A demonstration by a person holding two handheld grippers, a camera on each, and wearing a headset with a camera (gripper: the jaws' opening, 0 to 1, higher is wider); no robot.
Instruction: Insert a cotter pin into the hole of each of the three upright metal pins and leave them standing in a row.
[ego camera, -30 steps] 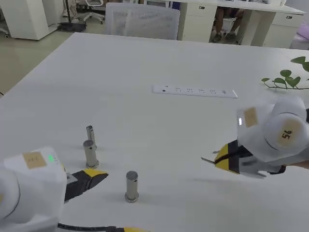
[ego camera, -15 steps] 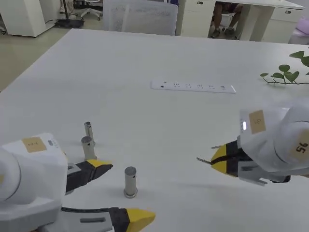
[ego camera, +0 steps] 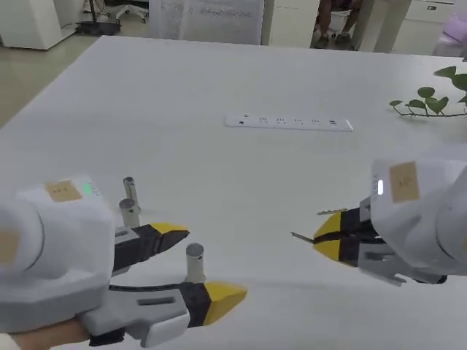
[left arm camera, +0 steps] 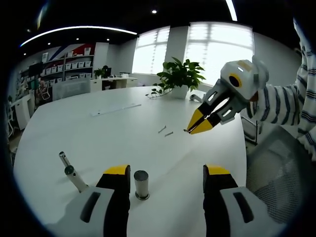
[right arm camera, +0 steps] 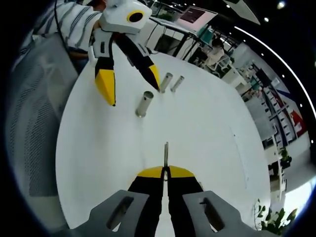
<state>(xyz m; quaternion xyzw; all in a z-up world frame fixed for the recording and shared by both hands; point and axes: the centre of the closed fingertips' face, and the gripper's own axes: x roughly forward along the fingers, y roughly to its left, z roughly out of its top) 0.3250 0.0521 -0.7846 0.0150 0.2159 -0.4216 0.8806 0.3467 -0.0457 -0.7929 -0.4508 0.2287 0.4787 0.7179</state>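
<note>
Left gripper (left arm camera: pixel 168 174): my two fingers here are spread wide and carry nothing.
Nearest metal pin (left arm camera: pixel 141 183): it stands upright on the table (ego camera: pixel 219 80), in the gap between my left gripper's yellow tips. It is closer to one finger, and I see neither finger touching it.
Middle metal pin (ego camera: pixel 130 213): upright, set back from the nearest one, beside my left gripper's body in the head view.
Far metal pin (ego camera: pixel 129 186): upright, just behind the middle one.
Holes in the metal pins: too small for me to tell whether anything sits in them.
Right gripper (right arm camera: pixel 166 172): my fingers here are pressed together, pinching a cotter pin (right arm camera: pixel 166 153).
Cotter pin: it sticks straight out past the yellow tips, above the table, pointing towards the metal pins and well apart from them.
Spare pins (left arm camera: pixel 162 129): two thin pieces lie flat on the table beyond my right gripper, probably more cotter pins.
Power strip (ego camera: pixel 288 122): lies flat, farther back on the table.
Plant (left arm camera: pixel 180 76): at the table's far edge.
</note>
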